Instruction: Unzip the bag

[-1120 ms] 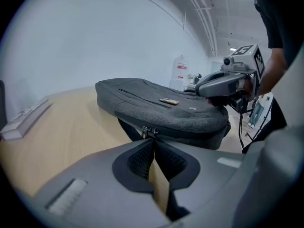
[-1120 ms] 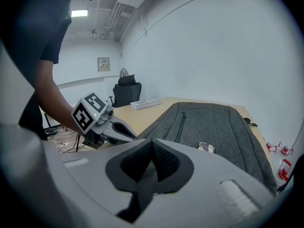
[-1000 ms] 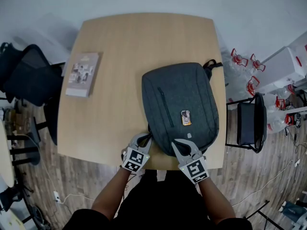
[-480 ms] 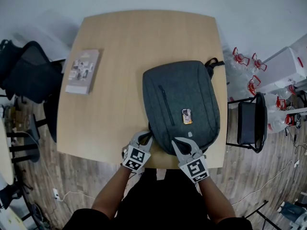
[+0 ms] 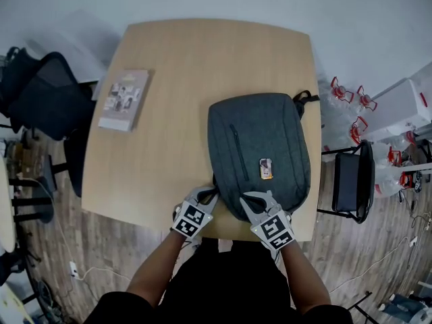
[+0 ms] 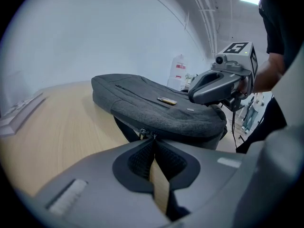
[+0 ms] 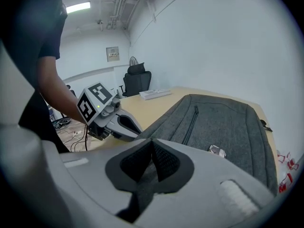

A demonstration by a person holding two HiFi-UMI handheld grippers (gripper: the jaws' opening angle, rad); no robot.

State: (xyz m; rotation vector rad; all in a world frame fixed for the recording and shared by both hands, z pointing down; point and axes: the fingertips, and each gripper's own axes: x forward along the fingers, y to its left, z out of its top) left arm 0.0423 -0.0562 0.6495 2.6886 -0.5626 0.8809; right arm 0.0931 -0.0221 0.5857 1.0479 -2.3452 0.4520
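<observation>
Sizing it up: the bag (image 5: pixel 260 154) lies flat at the near edge of the table (image 5: pixel 175 79), main zip closed as far as shows, so the whole pull is left to do. The left gripper (image 5: pixel 209 194) has its jaws pressed together, tips right at the zipper pulls (image 6: pixel 145 133); pinched or just touching, can't say. The right gripper (image 5: pixel 247 198) is closed too, on the bag's near rim. Contents hidden, front pocket zip (image 5: pixel 237 150) closed

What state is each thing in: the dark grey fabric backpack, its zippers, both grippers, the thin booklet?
Dark grey fabric backpack: lying flat on the wooden table.
Main zipper: looks closed, metal pulls at the near corner.
Front pocket zipper: closed.
Left gripper: jaws together at the pulls.
Right gripper: jaws together at the backpack's near edge.
Thin booklet: closed, flat.
</observation>
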